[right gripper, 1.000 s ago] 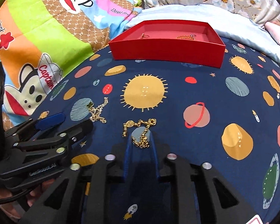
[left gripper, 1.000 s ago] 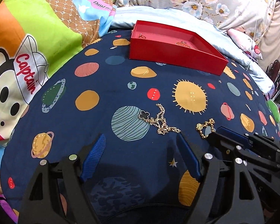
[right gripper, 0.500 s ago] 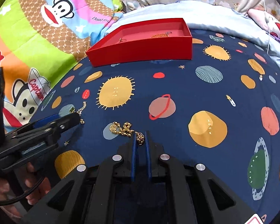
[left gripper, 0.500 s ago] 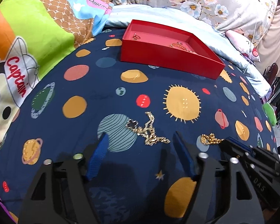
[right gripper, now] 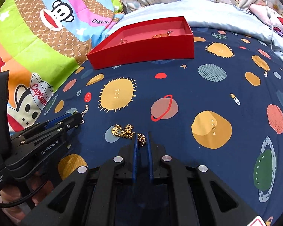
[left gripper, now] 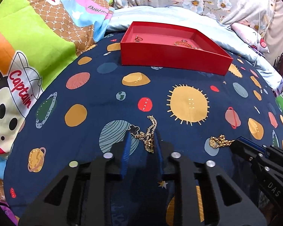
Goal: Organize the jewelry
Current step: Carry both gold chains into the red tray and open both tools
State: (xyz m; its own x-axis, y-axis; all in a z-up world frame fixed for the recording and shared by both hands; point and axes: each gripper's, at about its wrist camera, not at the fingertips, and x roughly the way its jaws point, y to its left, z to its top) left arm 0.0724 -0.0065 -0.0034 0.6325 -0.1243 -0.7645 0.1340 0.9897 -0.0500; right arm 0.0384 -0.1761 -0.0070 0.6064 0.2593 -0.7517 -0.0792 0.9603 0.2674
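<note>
Clover necklace (left gripper: 148, 131): gold chain with a black clover charm, bunched on the navy planet-print blanket (left gripper: 103, 86), lower centre of the left wrist view. The bunch sits between my left gripper's (left gripper: 141, 137) blue pads; chain loop runs up past the tips, clover charm lies just left of the left tip. Pads are narrowed around the chain with a gap on each side, so I cannot tell whether they pinch it.

Coin necklace (right gripper: 129, 131): gold, with a round coin pendant, lower centre of the right wrist view. One end knot sits between my right gripper's (right gripper: 142, 140) fingertips; jaws drawn close on it, slim gap showing. The coin and the rest of the chain trail left of the tips on the blanket.

In the left view the right gripper enters at lower right, its tip touching the coin chain.

Red box (left gripper: 171, 58): open, upper centre, well apart from both grippers. A small ring (left gripper: 137, 39) lies at its left inside, a gold bracelet (left gripper: 184, 44) toward the right.

Monkey-print quilt (left gripper: 28, 43) fills the left edge.
</note>
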